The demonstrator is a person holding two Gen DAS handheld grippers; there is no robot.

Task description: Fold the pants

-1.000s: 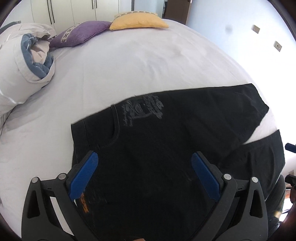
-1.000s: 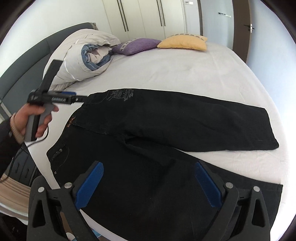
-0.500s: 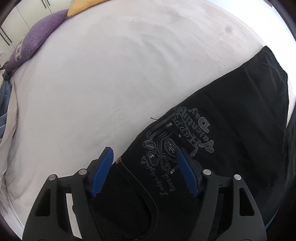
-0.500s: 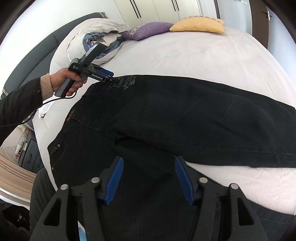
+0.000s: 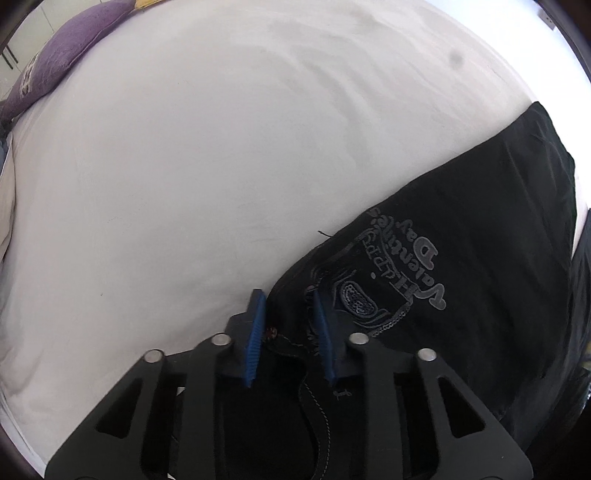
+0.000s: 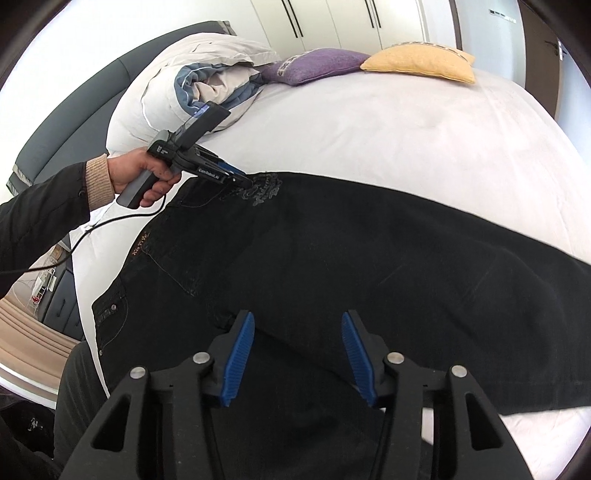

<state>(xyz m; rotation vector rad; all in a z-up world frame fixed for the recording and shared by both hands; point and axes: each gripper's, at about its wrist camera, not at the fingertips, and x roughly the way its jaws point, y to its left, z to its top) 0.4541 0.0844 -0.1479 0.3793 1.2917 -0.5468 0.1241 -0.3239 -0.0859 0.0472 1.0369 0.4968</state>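
Note:
Black pants point(image 6: 332, 251) lie spread flat on the white bed point(image 6: 388, 140), waistband to the left, legs to the right. A grey embroidered "Valentine's Day" design point(image 5: 399, 273) marks the far hip. My left gripper point(image 5: 290, 321) has its blue pads closed onto the far waistband corner beside that design; it also shows in the right wrist view point(image 6: 236, 179). My right gripper point(image 6: 295, 354) is open, low over the pants near the crotch, between the two legs.
A rolled white and blue duvet point(image 6: 207, 85) lies at the bed's head. A purple cushion point(image 6: 317, 64) and a yellow cushion point(image 6: 421, 62) lie beyond it. A grey headboard point(image 6: 74, 107) stands at the left. White wardrobes point(image 6: 351, 22) line the far wall.
My left gripper moved forward to the far waistband corner and closed on it. My right gripper moved in lower over the pants and its jaws narrowed but stay open.

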